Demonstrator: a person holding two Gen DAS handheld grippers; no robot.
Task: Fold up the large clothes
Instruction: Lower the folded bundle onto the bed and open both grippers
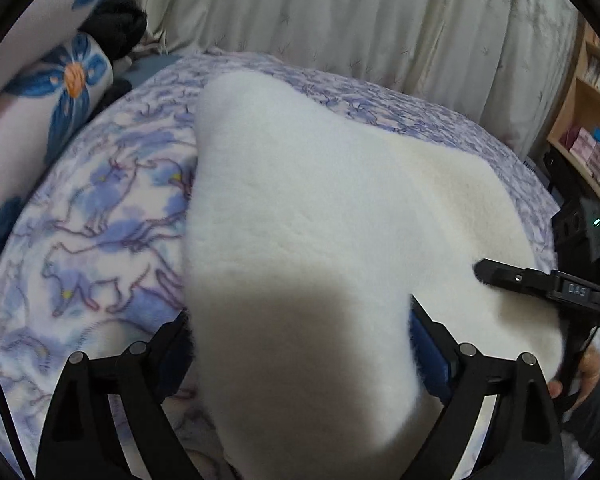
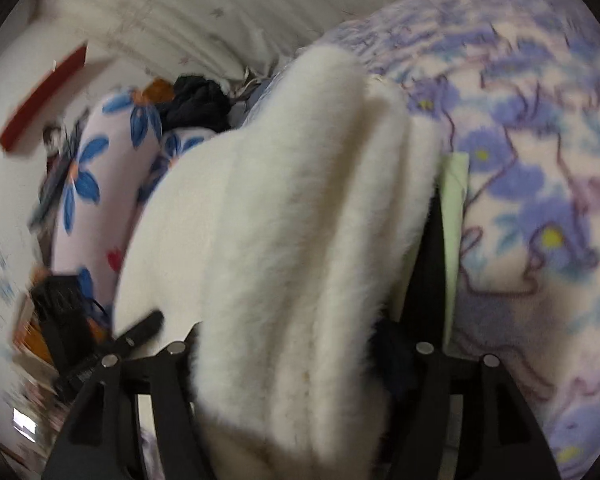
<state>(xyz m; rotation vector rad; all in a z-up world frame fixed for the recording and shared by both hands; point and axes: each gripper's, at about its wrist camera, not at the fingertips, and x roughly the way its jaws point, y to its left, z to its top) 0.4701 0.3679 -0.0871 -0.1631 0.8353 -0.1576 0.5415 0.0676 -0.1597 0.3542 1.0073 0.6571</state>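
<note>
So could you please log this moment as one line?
left gripper: shut on white fleece garment | right gripper: shut on garment | surface: cat-print blanket

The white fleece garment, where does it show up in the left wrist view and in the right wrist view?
Left wrist view: the white fleece garment fills the centre, running from the left gripper up across the bed.
Right wrist view: it fills the centre in bunched folds, rising from the right gripper.
Shared landmark: the purple cat-print blanket under it, at left in the left wrist view and at right in the right wrist view.
</note>
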